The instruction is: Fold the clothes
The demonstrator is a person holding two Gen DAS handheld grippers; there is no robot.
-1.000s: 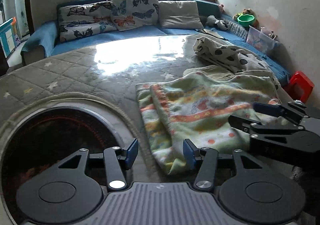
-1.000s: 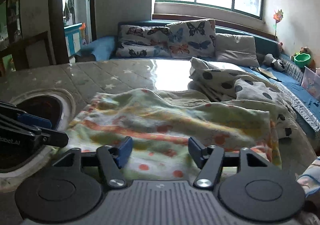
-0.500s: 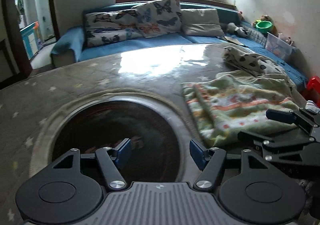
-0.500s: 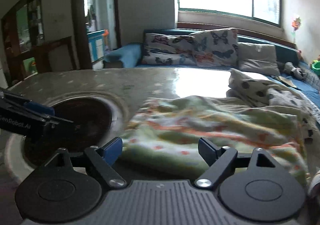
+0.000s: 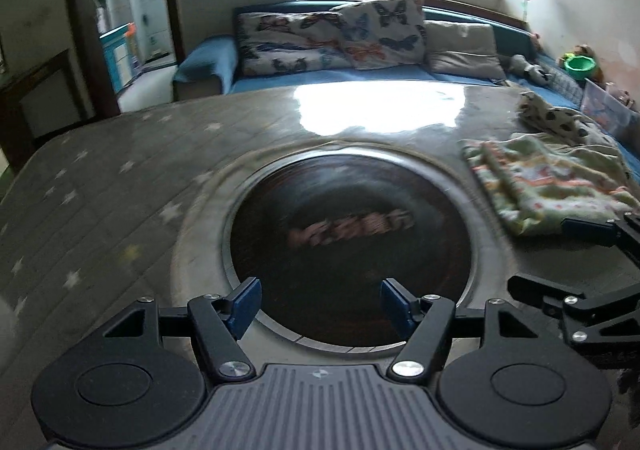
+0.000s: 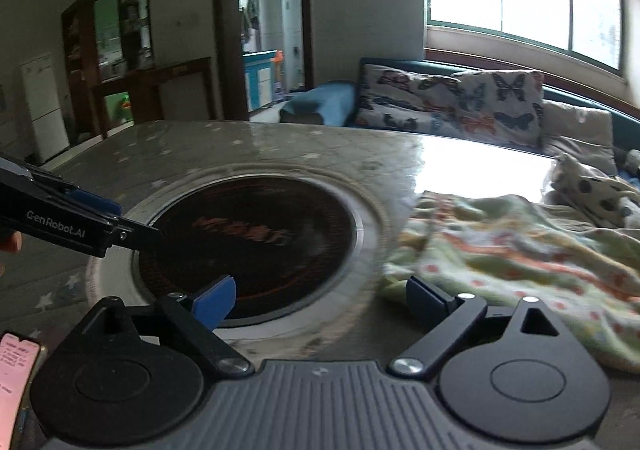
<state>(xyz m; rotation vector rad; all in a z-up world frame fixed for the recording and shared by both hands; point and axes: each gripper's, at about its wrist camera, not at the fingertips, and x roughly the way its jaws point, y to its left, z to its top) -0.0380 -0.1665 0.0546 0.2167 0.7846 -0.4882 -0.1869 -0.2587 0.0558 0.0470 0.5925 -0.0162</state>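
Blanket (image 5: 548, 182): pale green, orange-red stripes and dots.
Spotted garment (image 5: 554, 118): cream with dark polka dots.
Table cover (image 5: 100, 186): grey-olive quilted, pale star print.
Round inset (image 5: 348, 246): dark brown-black, reddish lettering, blurred.
Cushions (image 5: 340, 36): off-white, butterfly print in dark blue and orange.
Plain cushion (image 5: 460, 50): beige.
Sofa (image 5: 204, 58): blue.
Left gripper (image 5: 320, 302): black, blue pads.
Right gripper (image 6: 320, 300): black, blue pads.
Bowl (image 5: 580, 64): bright green.
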